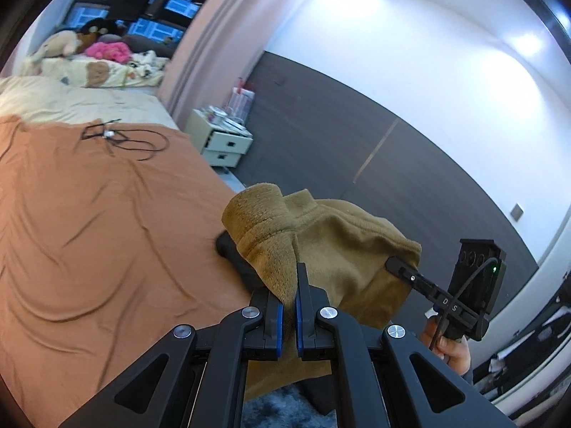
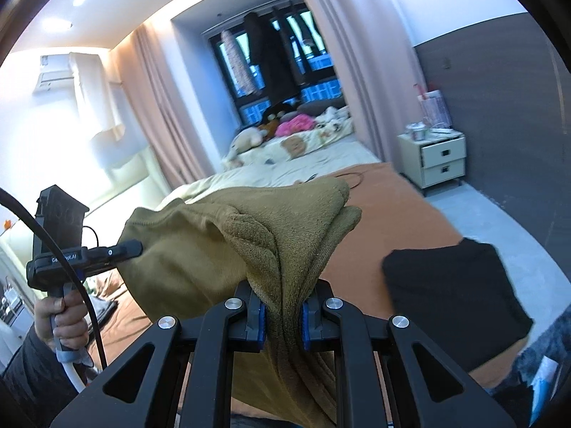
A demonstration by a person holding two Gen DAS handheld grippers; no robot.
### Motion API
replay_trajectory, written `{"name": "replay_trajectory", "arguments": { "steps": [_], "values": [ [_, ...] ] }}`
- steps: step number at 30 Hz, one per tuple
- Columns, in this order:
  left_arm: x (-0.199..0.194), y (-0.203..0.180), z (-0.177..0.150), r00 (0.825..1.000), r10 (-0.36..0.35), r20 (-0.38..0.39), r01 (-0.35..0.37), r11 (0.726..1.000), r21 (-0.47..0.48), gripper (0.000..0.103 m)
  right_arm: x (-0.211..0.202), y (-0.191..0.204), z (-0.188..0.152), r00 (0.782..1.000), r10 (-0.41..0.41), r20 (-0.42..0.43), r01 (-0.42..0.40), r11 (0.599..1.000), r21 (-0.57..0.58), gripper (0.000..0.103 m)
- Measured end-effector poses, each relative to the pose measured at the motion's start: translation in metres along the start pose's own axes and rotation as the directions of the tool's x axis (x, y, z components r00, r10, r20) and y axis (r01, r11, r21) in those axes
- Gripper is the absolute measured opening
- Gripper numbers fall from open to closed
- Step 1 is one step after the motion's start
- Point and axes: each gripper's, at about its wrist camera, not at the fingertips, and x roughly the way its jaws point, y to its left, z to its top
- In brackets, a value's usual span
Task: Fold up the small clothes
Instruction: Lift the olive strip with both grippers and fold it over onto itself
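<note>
The olive-brown garment (image 2: 200,249) hung in the air above the bed (image 1: 89,221), stretched between the two tools rather than lying on the orange sheet. Its long axis ran roughly level from one grip to the other, sagging a little in the middle, with the loose body of cloth falling below both grips toward the bed's edge.

Near that edge lay a black folded garment (image 2: 453,292), apparently finished, so I judged this piece to be mid-task: lifted and spread, not yet laid down for its fold. The next move seemed to call for lowering it flat onto a free patch of sheet, keeping the held edge taut so the cloth would not bunch.

The left hand-held gripper (image 1: 289,306) was clenched on a bunched corner of the garment, the cloth pinched between its blue pads. The right hand-held gripper (image 2: 282,317) was likewise grasping a thicker gathered fold, its jaws standing a little apart around the cloth.
</note>
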Motion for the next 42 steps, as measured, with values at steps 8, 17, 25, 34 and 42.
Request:
{"name": "replay_trajectory", "arguments": {
  "steps": [8,17,25,34,42],
  "values": [
    [0.063,-0.049,0.001,0.997,-0.061,-0.044,0.063,0.997,0.054,0.004,-0.037,-0.006,-0.011,0.997,-0.069,0.027,0.069,0.998,-0.008,0.01],
    [0.125,-0.086,-0.004,0.988,-0.126,-0.093,0.134,0.987,0.087,0.004,-0.06,-0.006,-0.011,0.987,-0.154,0.043,0.155,0.988,-0.016,0.01],
    [0.185,-0.096,-0.01,0.975,-0.17,-0.141,0.181,0.982,0.063,0.004,-0.058,-0.01,-0.007,0.977,-0.209,0.044,0.21,0.978,-0.011,0.01],
    [0.24,-0.076,-0.018,0.964,-0.19,-0.185,0.196,0.981,0.016,0.004,-0.019,-0.006,-0.009,0.967,-0.256,0.009,0.256,0.966,0.025,0.01],
    [0.269,-0.048,-0.01,0.966,-0.175,-0.192,0.175,0.984,-0.017,0.004,0.033,0.009,-0.002,0.962,-0.271,-0.041,0.273,0.961,0.043,0.01]
  ]
}}
